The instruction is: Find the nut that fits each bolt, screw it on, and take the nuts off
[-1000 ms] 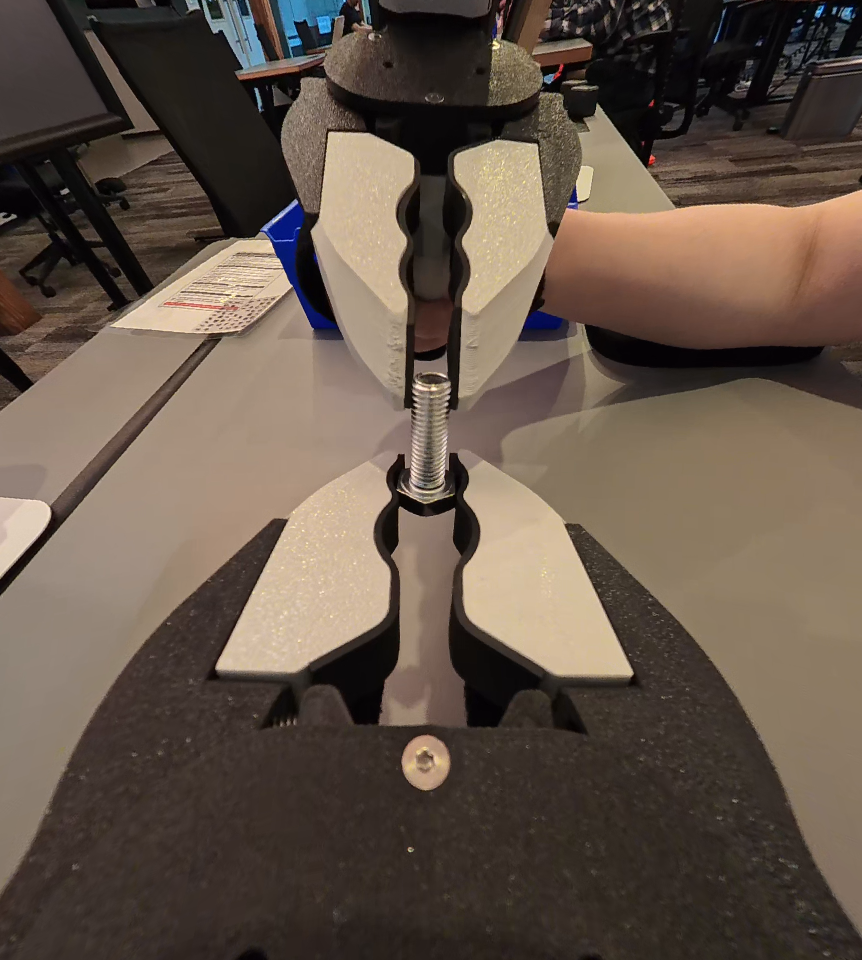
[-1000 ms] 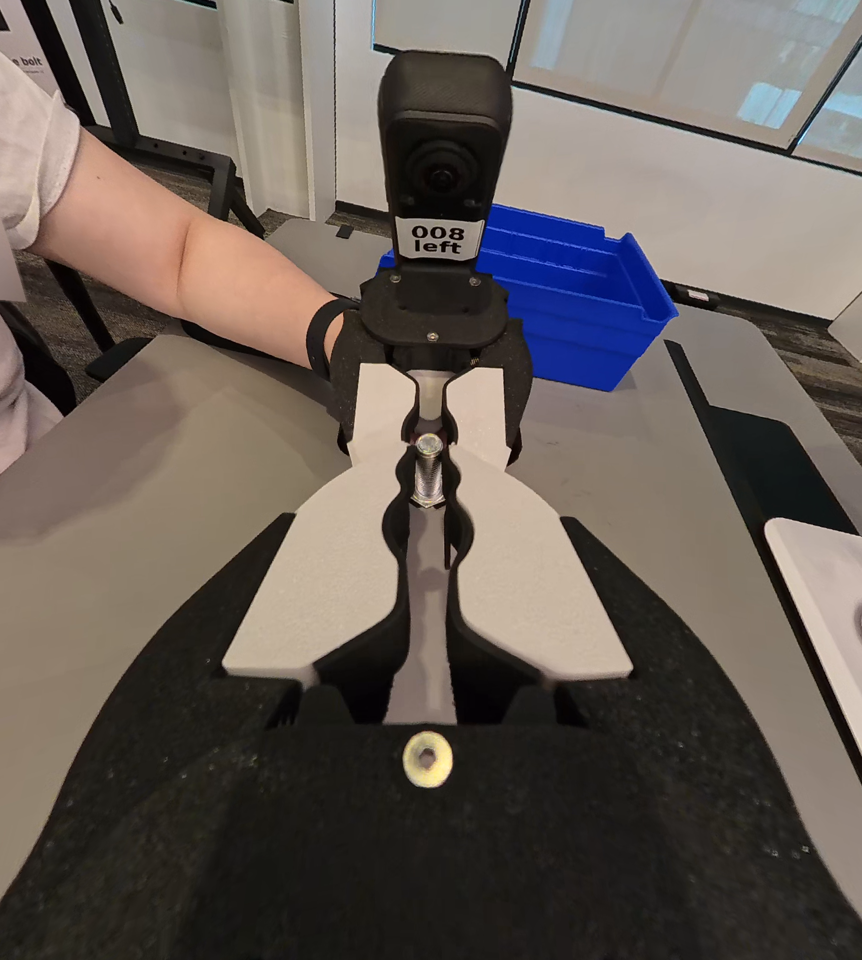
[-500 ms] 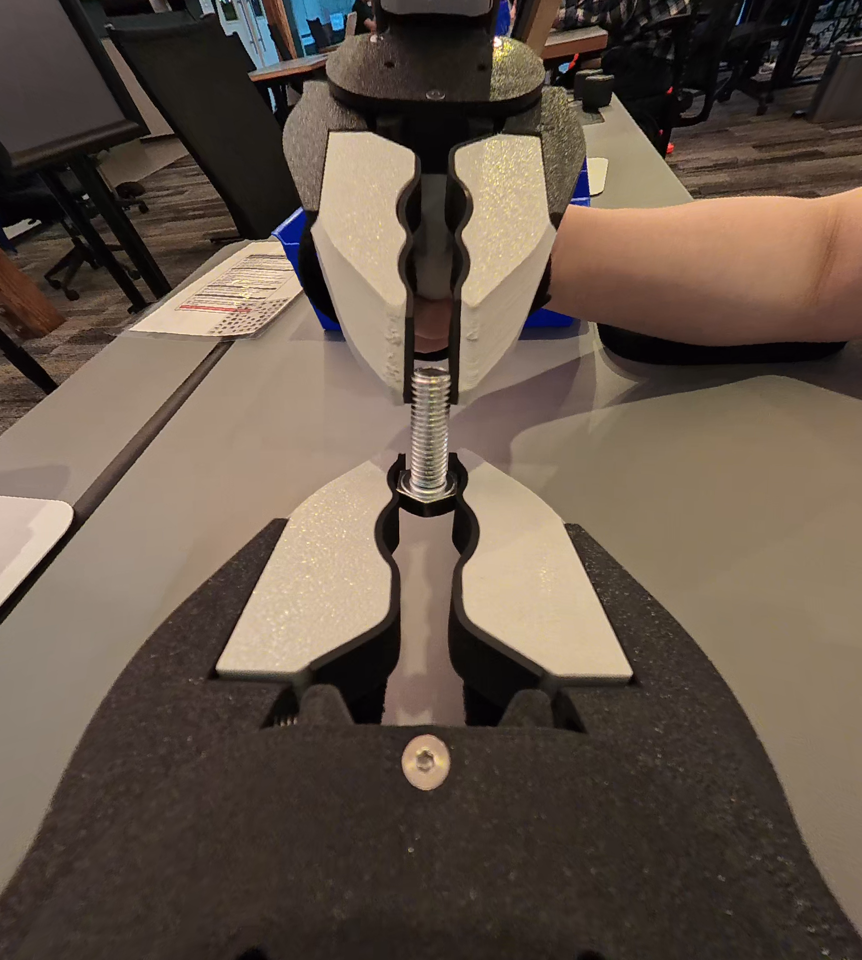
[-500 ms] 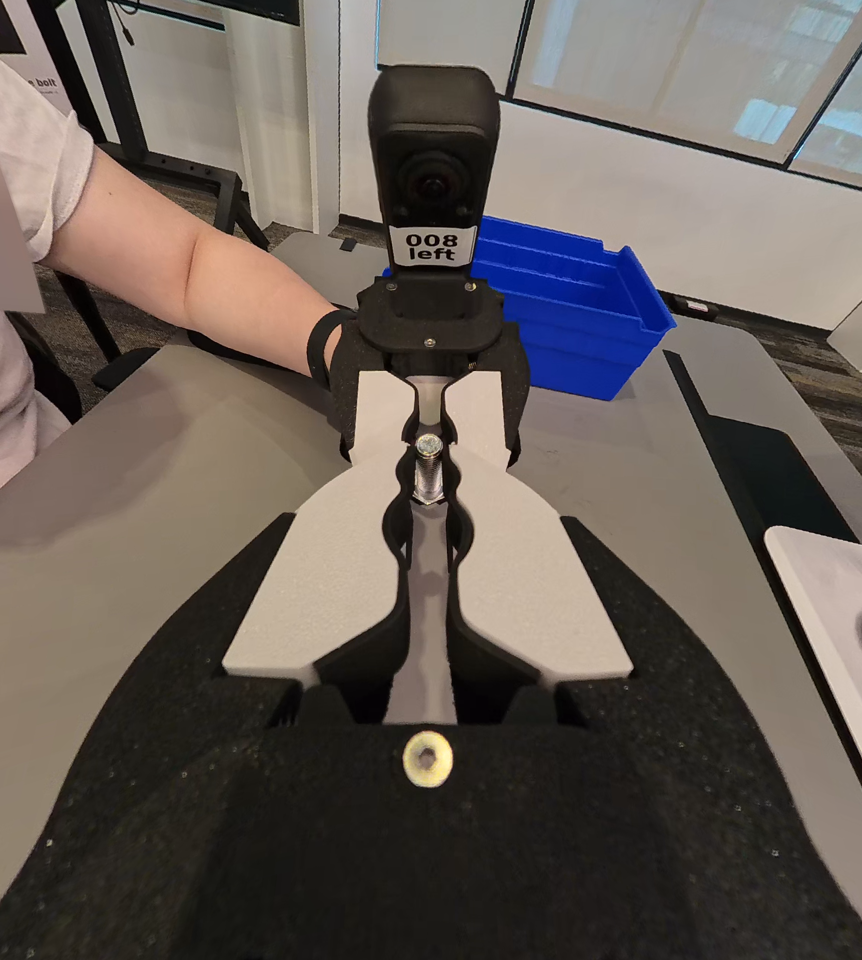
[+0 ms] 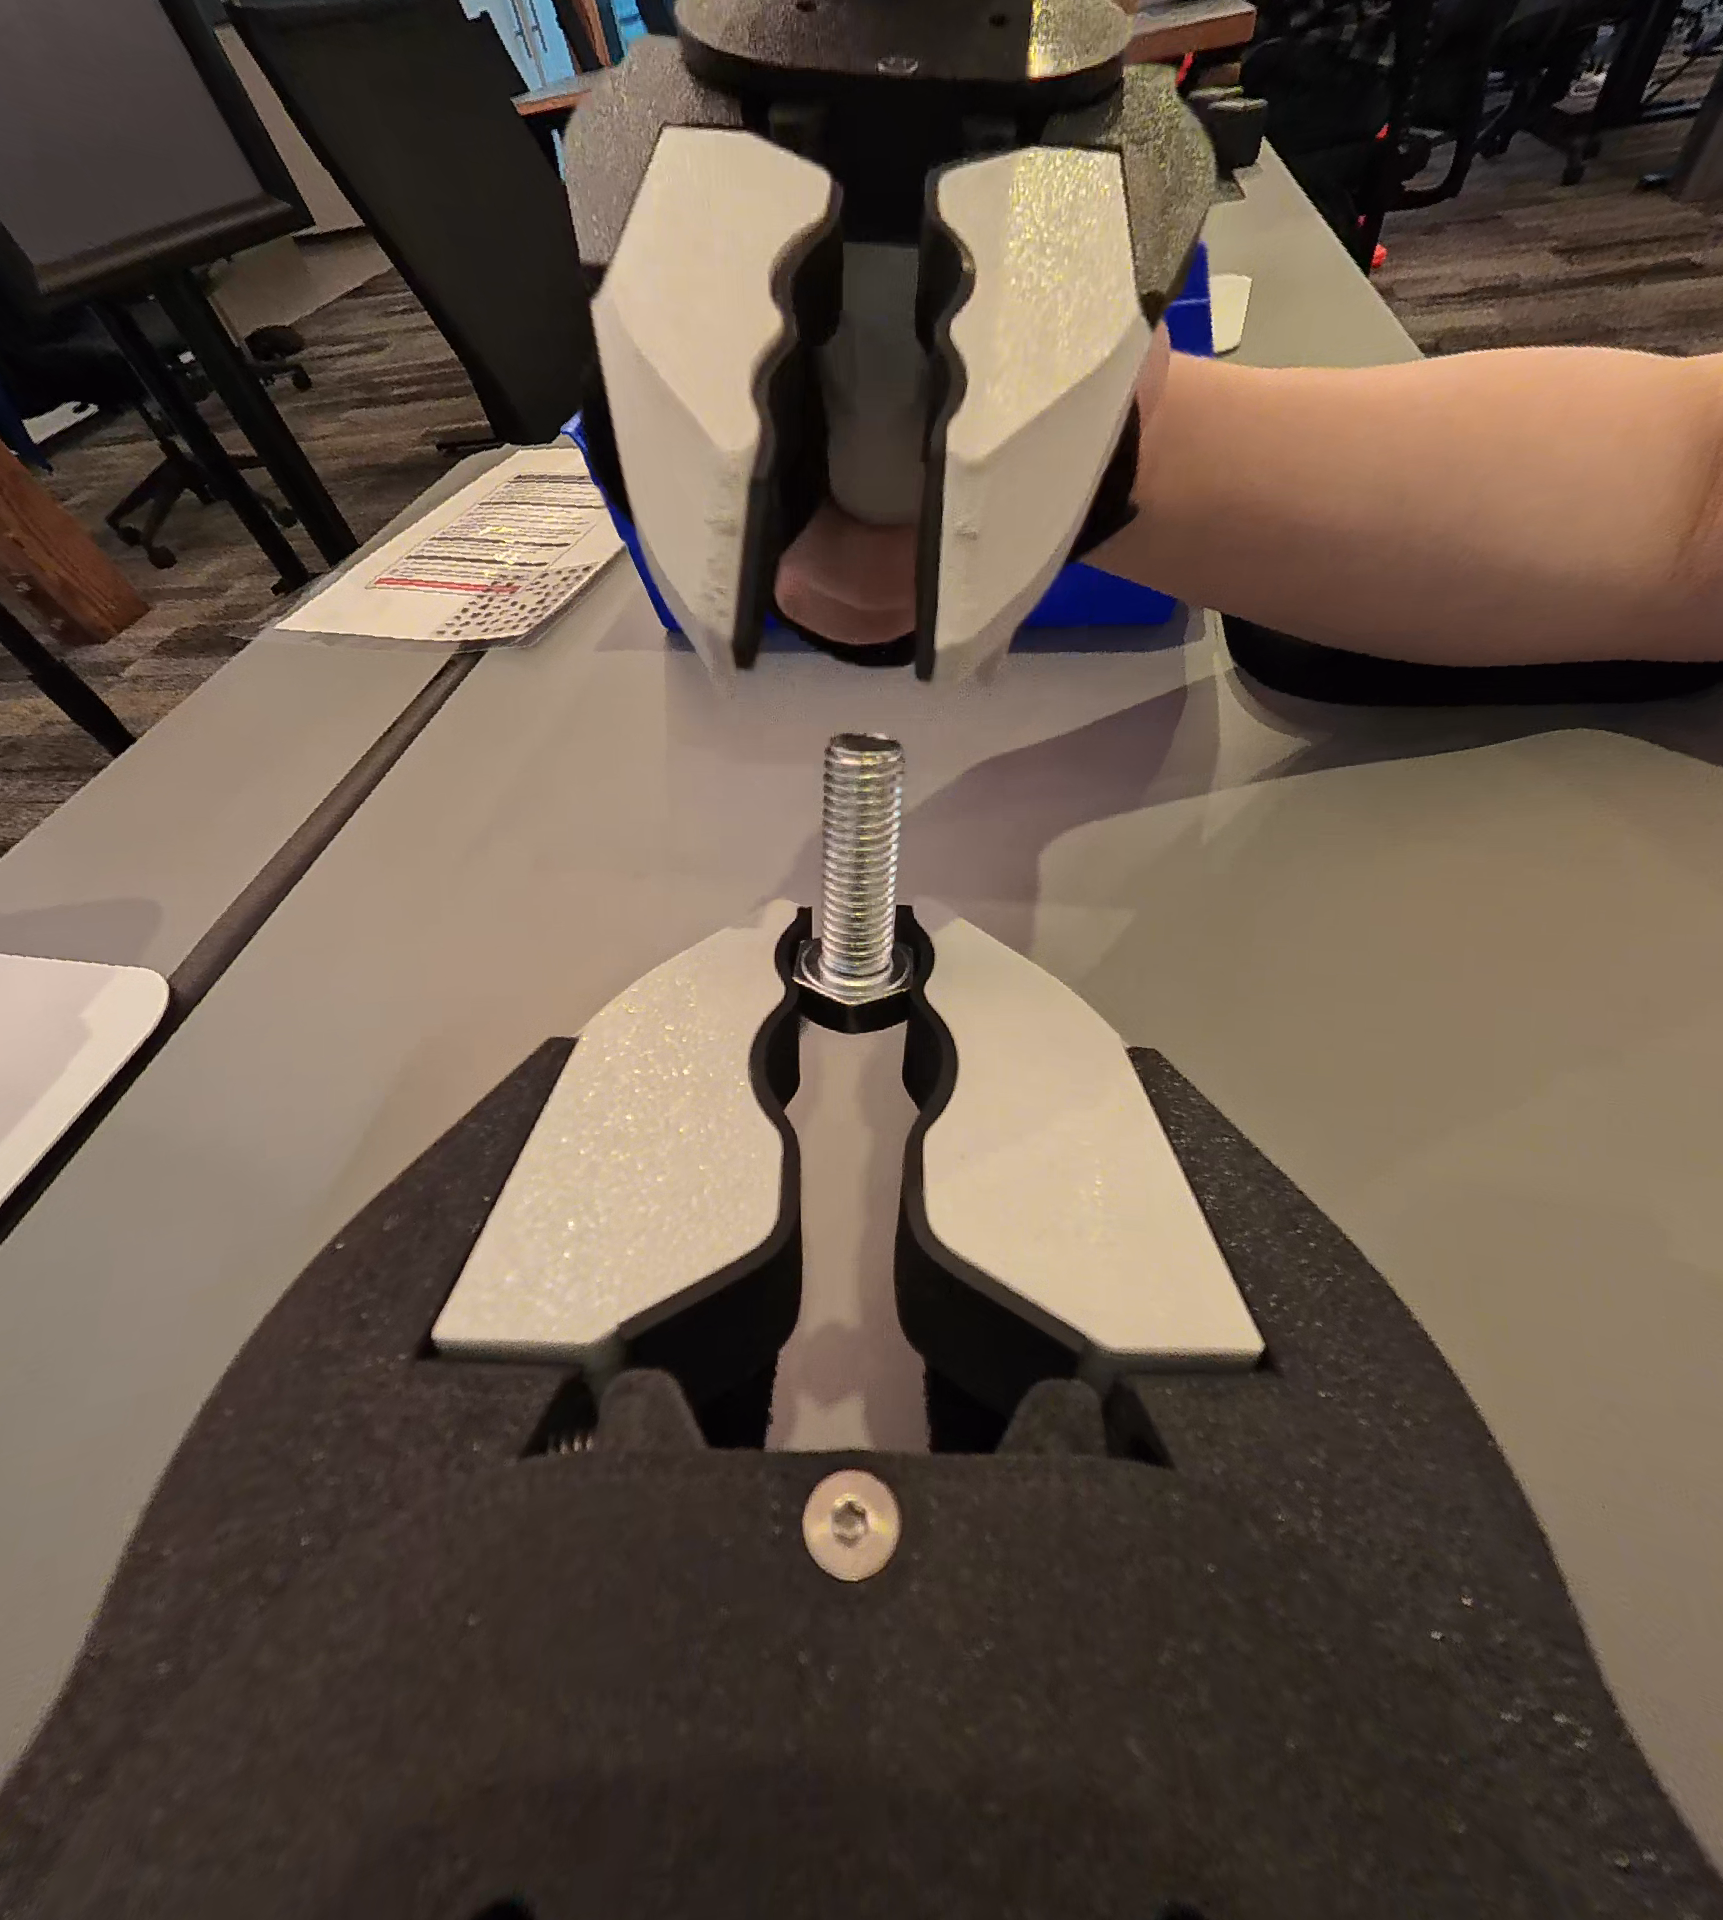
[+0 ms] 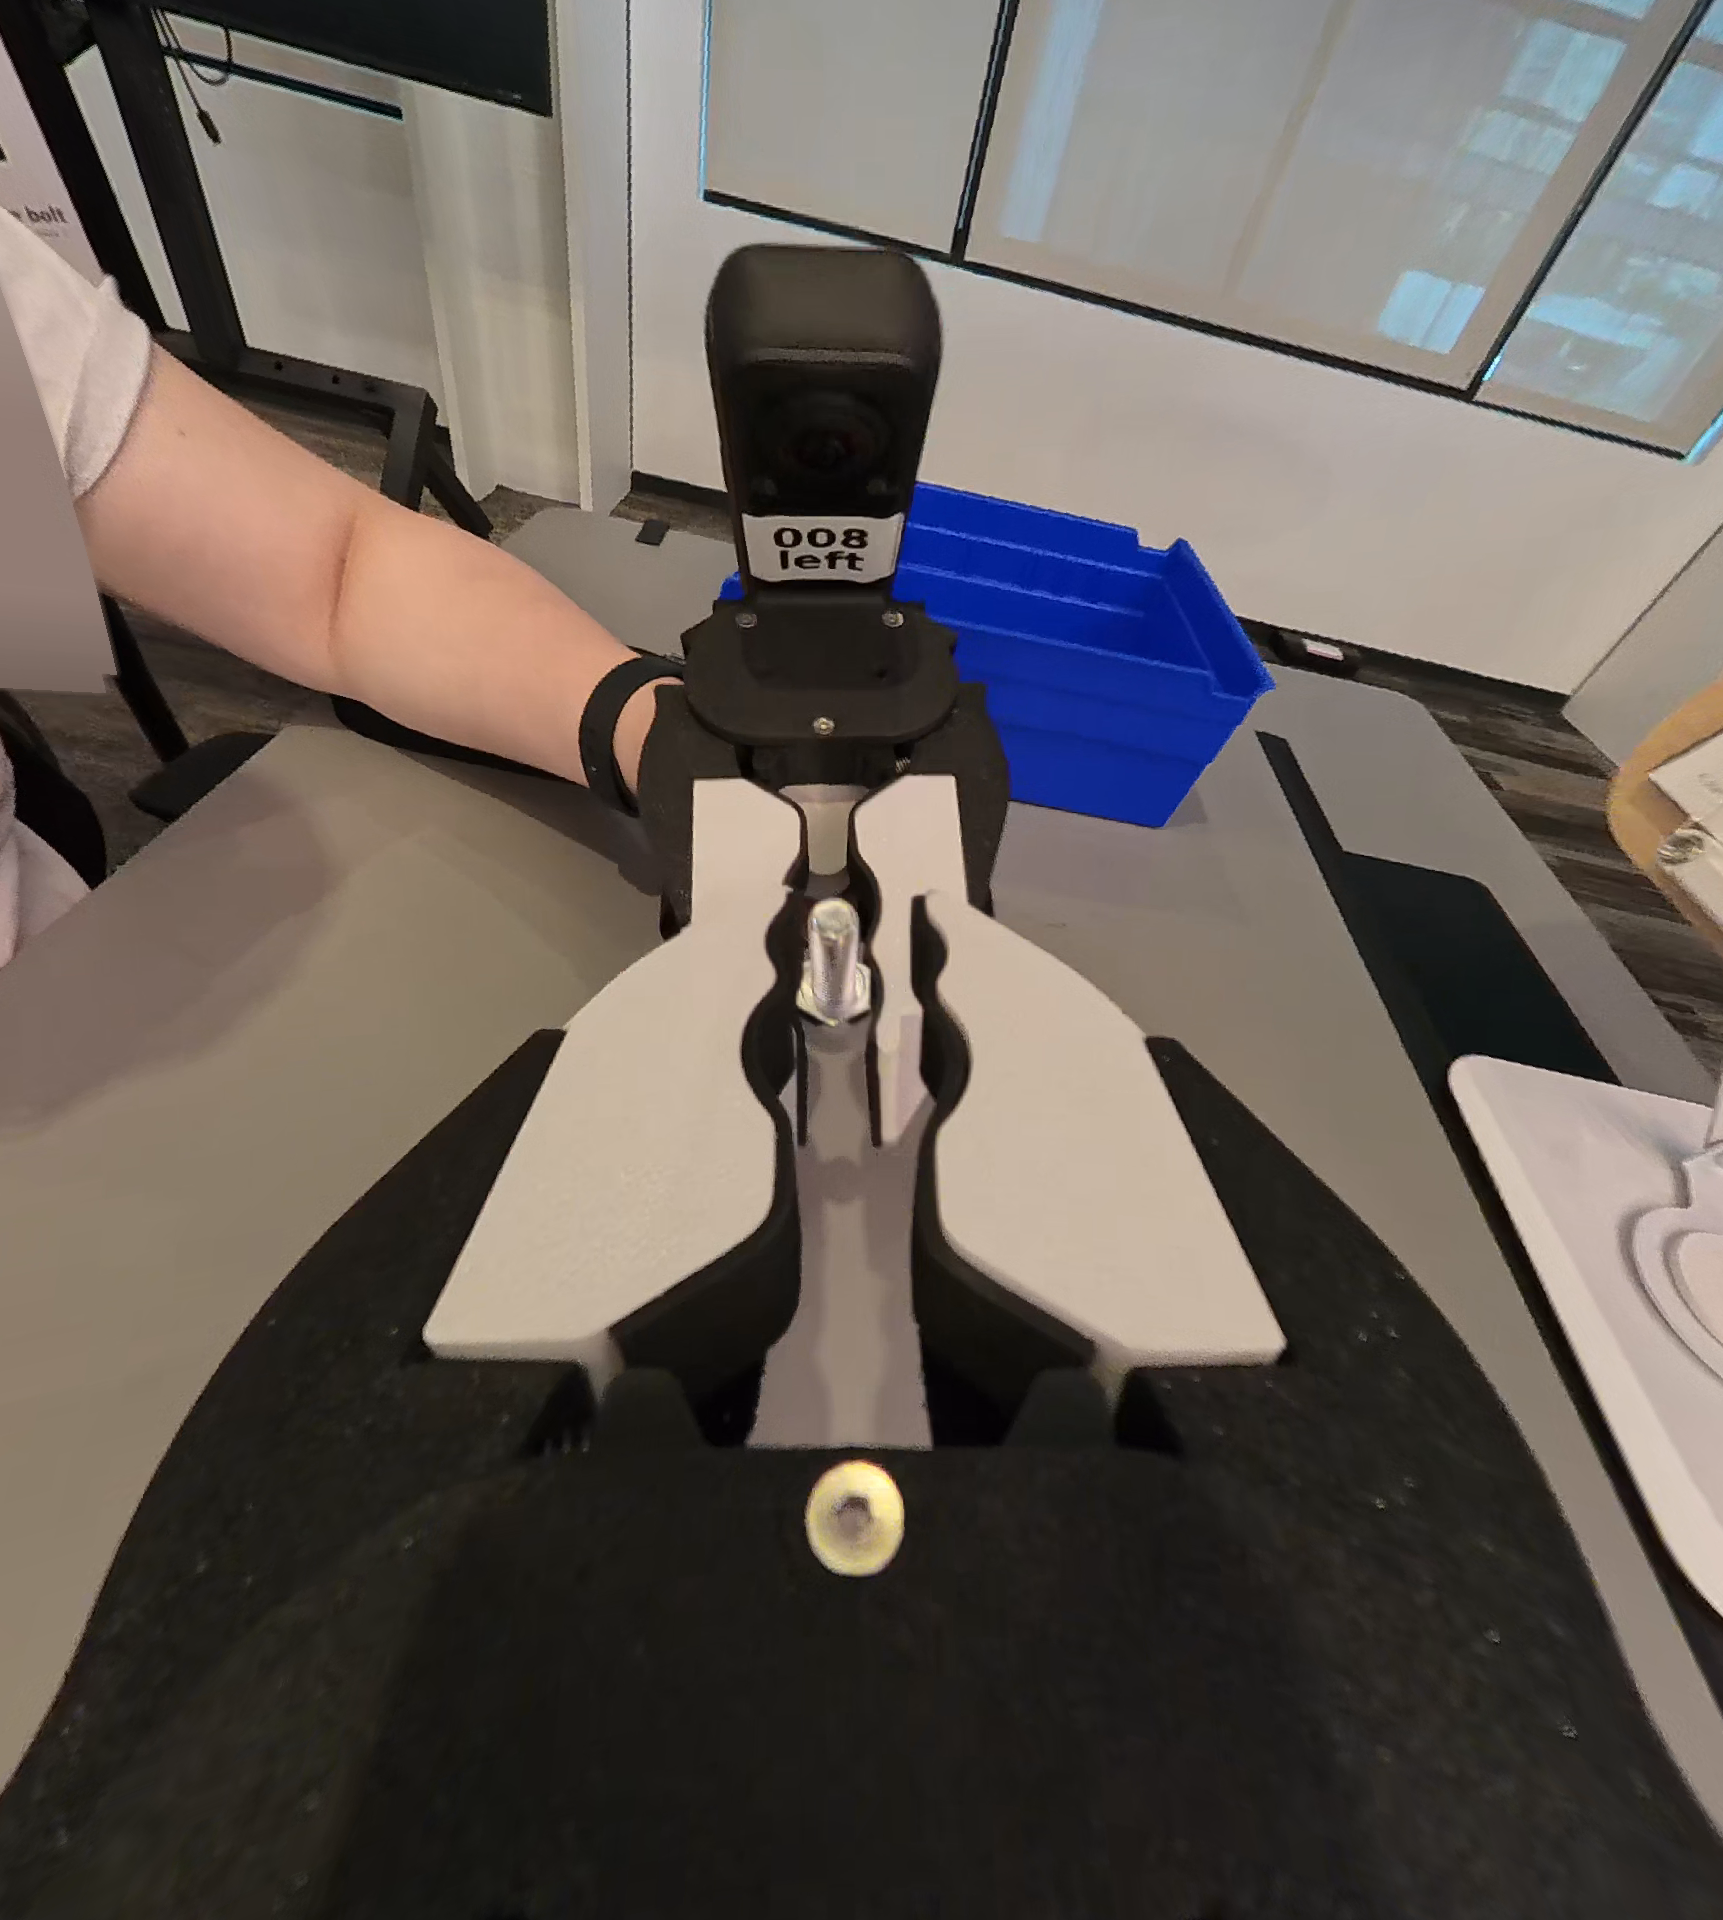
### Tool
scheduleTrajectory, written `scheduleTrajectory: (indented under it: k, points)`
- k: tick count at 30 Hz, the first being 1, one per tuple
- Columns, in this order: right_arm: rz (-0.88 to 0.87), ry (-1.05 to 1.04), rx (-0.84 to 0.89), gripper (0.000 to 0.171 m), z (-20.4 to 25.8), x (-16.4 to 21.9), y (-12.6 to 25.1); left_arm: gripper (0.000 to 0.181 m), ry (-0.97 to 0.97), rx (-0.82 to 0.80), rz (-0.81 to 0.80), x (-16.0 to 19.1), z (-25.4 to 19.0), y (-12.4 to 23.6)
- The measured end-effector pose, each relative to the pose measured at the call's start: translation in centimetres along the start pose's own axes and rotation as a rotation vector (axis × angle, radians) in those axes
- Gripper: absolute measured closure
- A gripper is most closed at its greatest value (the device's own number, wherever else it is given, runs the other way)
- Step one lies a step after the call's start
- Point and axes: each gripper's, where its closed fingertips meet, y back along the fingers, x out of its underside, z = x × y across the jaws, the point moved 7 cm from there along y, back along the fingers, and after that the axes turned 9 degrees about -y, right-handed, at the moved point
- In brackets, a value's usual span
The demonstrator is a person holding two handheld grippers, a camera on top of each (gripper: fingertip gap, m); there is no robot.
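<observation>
Silver threaded bolt (image 5: 862, 852) upright, hex nut (image 5: 849, 977) near its base, pinched between left tool (image 5: 855, 971) fingertips.

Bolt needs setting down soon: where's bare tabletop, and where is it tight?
Bare grey table lies between the left gripper and the person's forearm. A narrower bare strip runs between that gripper and the white tray. Crowded: the middle, where the open right gripper faces the bolt and nut, blue bin behind it.
</observation>
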Motion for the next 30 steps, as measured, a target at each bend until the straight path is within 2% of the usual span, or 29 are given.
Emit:
scheduleTrajectory:
  k: [4,9,11,20,30]
  points:
    - [0.129,0.012,0.091,0.152,-1.4,1.4,1.8,0.167,0.003,-0.034,0.007,0.0,0.6,0.5]
    - [0.548,-0.061,0.149,0.155,-3.4,8.1,2.9,0.167,0.044,-0.079,0.003,0.3,1.9,1.6]
    - [0.634,-0.077,0.152,0.157,-3.7,9.9,2.6,0.167,0.055,-0.093,0.005,0.4,2.3,1.9]
    - [0.834,-0.133,0.229,0.149,-4.1,11.6,1.5,0.167,0.076,-0.109,0.03,0.7,3.0,2.3]
    - [0.84,-0.166,0.225,0.15,-4.3,12.6,0.8,0.167,0.072,-0.092,0.038,0.6,2.7,2.2]
